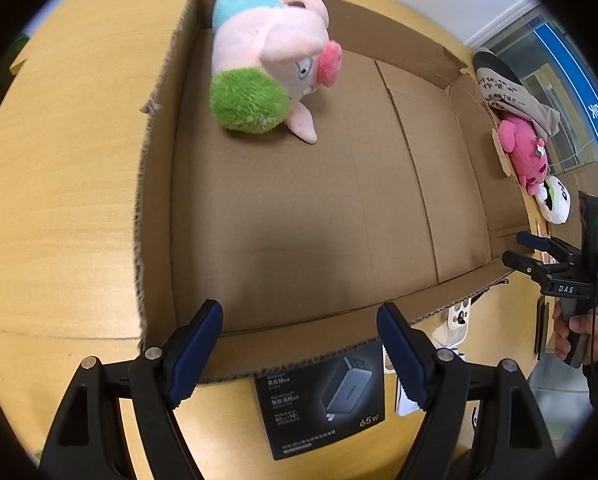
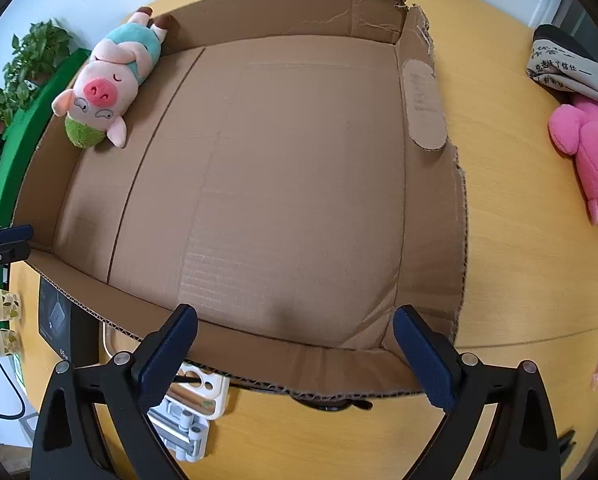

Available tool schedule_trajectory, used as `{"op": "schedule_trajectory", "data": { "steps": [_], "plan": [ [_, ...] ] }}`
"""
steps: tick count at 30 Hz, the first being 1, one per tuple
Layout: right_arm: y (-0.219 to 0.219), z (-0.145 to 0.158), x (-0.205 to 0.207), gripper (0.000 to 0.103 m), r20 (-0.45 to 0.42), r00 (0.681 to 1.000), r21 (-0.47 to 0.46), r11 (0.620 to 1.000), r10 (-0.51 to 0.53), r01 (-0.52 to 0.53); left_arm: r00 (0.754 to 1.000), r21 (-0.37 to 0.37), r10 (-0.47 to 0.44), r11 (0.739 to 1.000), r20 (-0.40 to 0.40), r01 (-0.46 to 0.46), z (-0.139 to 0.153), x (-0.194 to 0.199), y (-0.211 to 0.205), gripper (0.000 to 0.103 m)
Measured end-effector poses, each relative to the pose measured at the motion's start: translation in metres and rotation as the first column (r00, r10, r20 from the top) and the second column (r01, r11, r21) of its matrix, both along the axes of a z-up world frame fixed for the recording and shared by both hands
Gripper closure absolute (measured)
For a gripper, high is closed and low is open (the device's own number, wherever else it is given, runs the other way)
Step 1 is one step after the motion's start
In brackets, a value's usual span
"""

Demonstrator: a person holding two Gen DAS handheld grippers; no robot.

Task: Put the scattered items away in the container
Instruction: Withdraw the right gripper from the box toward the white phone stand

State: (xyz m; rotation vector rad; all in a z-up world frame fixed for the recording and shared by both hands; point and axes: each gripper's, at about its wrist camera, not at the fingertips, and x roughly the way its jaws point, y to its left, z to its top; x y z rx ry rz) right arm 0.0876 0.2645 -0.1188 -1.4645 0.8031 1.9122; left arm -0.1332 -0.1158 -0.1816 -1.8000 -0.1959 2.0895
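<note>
Brown corrugated cardboard fills both views: a wide, shallow box with ragged cut edges sits on a pale wooden table. Inside it, in one corner against the walls, a pink pig plush with a teal shirt and green trousers lies on its side; the rest of the box floor is bare. The left gripper hangs over the near wall of the box with its blue-padded fingers spread wide and nothing between them. The right gripper hangs over another edge of the box, likewise spread and holding nothing; from the left wrist view it shows at the far right, gripped by a hand. Outside the box, well apart from it on the table, a bright pink plush lies beside a grey pouch printed with text, and the left view shows a white round toy just beside the pink one. A black charger box marked 65W lies on the table just outside the near wall, next to a white phone case. Potted green leaves stand at the table's far edge, and two paper cups stand near the left rim.
</note>
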Motion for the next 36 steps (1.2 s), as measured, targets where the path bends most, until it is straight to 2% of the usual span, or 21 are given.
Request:
{"op": "schedule_trajectory", "data": {
  "steps": [2,5,10,16,17,19,20,21,22,23,24,25,26,27,28,30,32,34,36],
  "plan": [
    [-0.005,0.013,-0.004,0.003,0.000,1.000,0.029,1.000,0.010,-0.010,0.999,-0.011,0.021,1.000,-0.036,-0.022,0.014,0.006,-0.004,0.024],
    [-0.011,0.036,-0.009,0.002,-0.029,0.999,0.062,0.997,0.037,-0.035,0.990,-0.032,0.046,0.998,-0.131,-0.051,0.047,0.016,-0.008,0.024],
    [-0.025,0.075,-0.014,0.001,-0.090,0.994,0.115,0.992,0.058,-0.047,0.960,-0.076,0.067,0.993,-0.272,-0.090,0.096,0.039,-0.011,0.023],
    [-0.052,0.110,-0.019,0.001,-0.116,0.989,0.178,0.981,0.094,-0.073,0.926,-0.085,0.110,0.985,-0.361,-0.150,0.140,0.068,-0.013,0.023],
    [-0.058,0.116,-0.019,0.004,-0.119,0.987,0.199,0.976,0.112,-0.087,0.922,-0.079,0.121,0.984,-0.369,-0.161,0.145,0.072,-0.014,0.023],
    [-0.072,0.129,-0.020,0.026,-0.127,0.979,0.248,0.961,0.161,-0.126,0.914,-0.046,0.150,0.983,-0.376,-0.180,0.155,0.083,-0.018,0.023],
    [-0.077,0.134,-0.021,0.051,-0.121,0.977,0.262,0.955,0.178,-0.142,0.911,-0.024,0.162,0.982,-0.380,-0.185,0.160,0.088,-0.019,0.023],
    [-0.083,0.138,-0.022,0.064,-0.103,0.974,0.277,0.947,0.200,-0.165,0.903,0.004,0.178,0.982,-0.391,-0.191,0.165,0.094,-0.021,0.025],
    [-0.091,0.143,-0.023,0.064,-0.084,0.972,0.285,0.940,0.220,-0.188,0.894,0.028,0.192,0.980,-0.405,-0.198,0.170,0.101,-0.023,0.025],
    [-0.095,0.146,-0.023,0.064,-0.083,0.971,0.287,0.938,0.225,-0.193,0.887,0.044,0.199,0.979,-0.416,-0.199,0.174,0.108,-0.025,0.026],
    [-0.101,0.152,-0.022,0.051,-0.090,0.971,0.291,0.938,0.224,-0.189,0.885,0.058,0.201,0.979,-0.421,-0.195,0.178,0.114,-0.026,0.038],
    [-0.104,0.154,-0.020,0.036,-0.095,0.972,0.288,0.941,0.214,-0.179,0.886,0.069,0.200,0.980,-0.418,-0.188,0.181,0.121,-0.027,0.060],
    [-0.107,0.156,-0.017,0.004,-0.105,0.974,0.283,0.945,0.200,-0.164,0.894,0.061,0.198,0.980,-0.403,-0.190,0.180,0.124,-0.027,0.073],
    [-0.111,0.159,-0.013,0.001,-0.130,0.974,0.279,0.950,0.184,-0.142,0.905,0.045,0.196,0.980,-0.378,-0.194,0.178,0.128,-0.027,0.089],
    [-0.115,0.164,-0.005,0.001,-0.179,0.969,0.269,0.956,0.169,-0.118,0.911,0.042,0.199,0.980,-0.362,-0.197,0.175,0.132,-0.027,0.090],
    [-0.118,0.164,0.001,0.001,-0.205,0.967,0.235,0.967,0.148,-0.098,0.915,0.049,0.211,0.977,-0.345,-0.207,0.171,0.140,-0.029,0.088],
    [-0.122,0.161,0.007,0.001,-0.198,0.972,0.213,0.973,0.131,-0.087,0.923,0.061,0.219,0.976,-0.316,-0.211,0.166,0.147,-0.031,0.075],
    [-0.127,0.160,0.012,0.001,-0.192,0.974,0.206,0.975,0.124,-0.083,0.930,0.067,0.224,0.975,-0.290,-0.214,0.161,0.152,-0.031,0.054],
    [-0.133,0.158,0.017,0.001,-0.199,0.973,0.195,0.978,0.115,-0.075,0.935,0.071,0.221,0.975,-0.277,-0.209,0.158,0.155,-0.029,0.046]
  ]
}}
